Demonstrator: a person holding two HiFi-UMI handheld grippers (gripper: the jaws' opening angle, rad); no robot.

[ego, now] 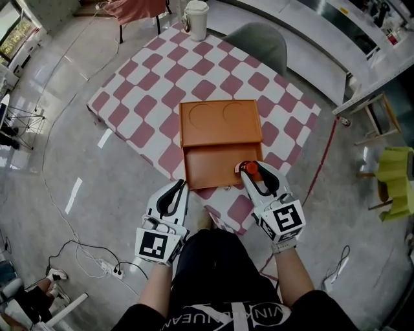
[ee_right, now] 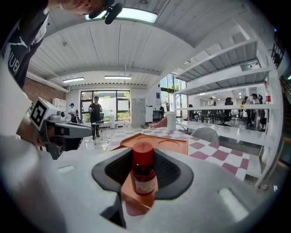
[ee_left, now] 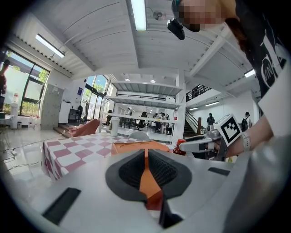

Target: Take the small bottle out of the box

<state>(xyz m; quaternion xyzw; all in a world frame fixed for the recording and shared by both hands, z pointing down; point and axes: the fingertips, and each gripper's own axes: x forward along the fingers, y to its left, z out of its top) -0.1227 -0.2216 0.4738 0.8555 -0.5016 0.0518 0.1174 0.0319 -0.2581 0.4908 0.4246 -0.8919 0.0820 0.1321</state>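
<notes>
Hall setting: grey polished floor (ego: 58, 149), open shelving (ee_right: 227, 77), ceiling strip lights (ee_left: 138, 13). At centre stands a square counter (ego: 129, 97) under pink-and-white chequered cloth. Items as follows.

Box (ego: 210, 169): orange, open, near the counter's front edge. Its lid (ego: 220, 119) is folded back flat and has two round recesses.

Small bottle (ee_right: 143, 175): red cap, reddish body, pale label. It stands upright at the tray's near right corner, between the right claw's pads. Whether its base has cleared the tray floor cannot be seen.

Right claw (ego: 251, 173): clenched on the small bottle, one dark ribbed pad against each side.

Left claw (ego: 182, 187): tips at the tray's near left corner. Jaws are drawn almost together, leaving a thin slot filled with the box's orange. Whether the pads pinch the box wall or merely frame it cannot be told.

Marker cubes (ego: 158, 245): one on the left claw, one on the right claw.

White lidded cup (ego: 196, 18): at the far counter edge.

Grey chair (ego: 259, 40): just beyond the counter, right of the cup.
</notes>
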